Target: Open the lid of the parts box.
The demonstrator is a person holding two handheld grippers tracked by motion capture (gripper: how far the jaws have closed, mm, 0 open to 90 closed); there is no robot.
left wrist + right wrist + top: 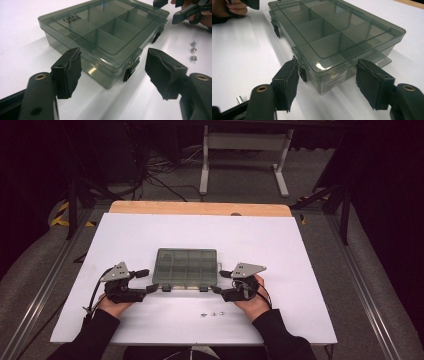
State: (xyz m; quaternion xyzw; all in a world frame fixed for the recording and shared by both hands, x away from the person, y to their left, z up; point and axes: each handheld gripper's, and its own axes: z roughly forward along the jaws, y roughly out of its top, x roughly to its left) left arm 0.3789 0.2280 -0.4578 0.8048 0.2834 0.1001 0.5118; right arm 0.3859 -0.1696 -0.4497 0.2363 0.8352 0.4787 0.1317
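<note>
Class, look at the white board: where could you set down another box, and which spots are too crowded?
Free: the wide strip between the organizer box and the wooden table edge, plus both outer sides of the white board. Crowded: the near edge, where the left tool and right tool flank the box's corners and small screws lie.

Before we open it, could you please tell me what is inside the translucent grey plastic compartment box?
Through the closed lid, the translucent grey plastic compartment box shows only dividers and compartments that look empty. Its far corners are too dim to check. Three small silver screws lie outside on the white table.
</note>
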